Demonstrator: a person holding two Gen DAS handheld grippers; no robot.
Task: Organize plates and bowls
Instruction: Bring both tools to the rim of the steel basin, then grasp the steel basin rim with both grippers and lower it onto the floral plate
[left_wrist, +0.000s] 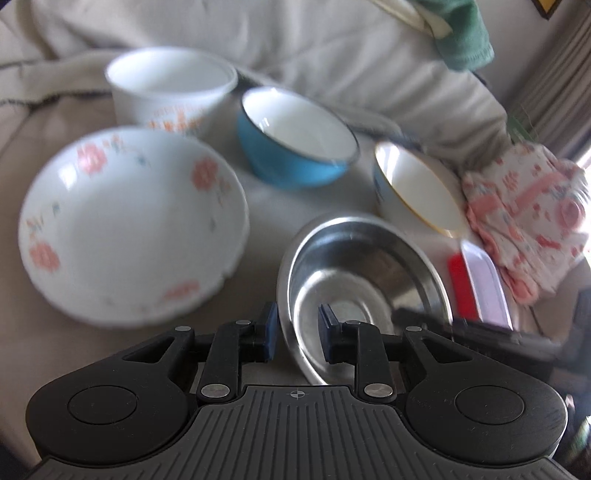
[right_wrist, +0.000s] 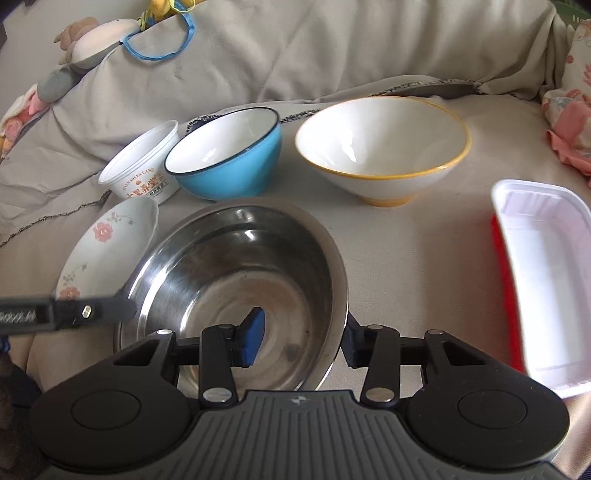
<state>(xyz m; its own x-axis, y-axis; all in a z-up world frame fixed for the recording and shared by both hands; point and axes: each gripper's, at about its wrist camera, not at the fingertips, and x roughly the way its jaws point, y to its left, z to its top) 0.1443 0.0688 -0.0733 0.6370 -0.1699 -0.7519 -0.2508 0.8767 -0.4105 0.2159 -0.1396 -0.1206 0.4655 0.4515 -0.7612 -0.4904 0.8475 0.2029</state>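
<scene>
Nearest us, the left gripper (left_wrist: 295, 332) straddles the near-left rim of the steel bowl (left_wrist: 354, 273), its blue pads a little apart and not pressing the metal. The right gripper (right_wrist: 303, 338) straddles the bowl's right rim, one pad inside and one outside; we cannot tell whether they press. Left to right on the beige cloth (right_wrist: 406, 240) we see a floral plate (right_wrist: 110, 243), a white cup (right_wrist: 144, 166), a blue bowl (right_wrist: 229, 158), a yellow-rimmed bowl (right_wrist: 384, 147) and a white tray (right_wrist: 546, 273).
</scene>
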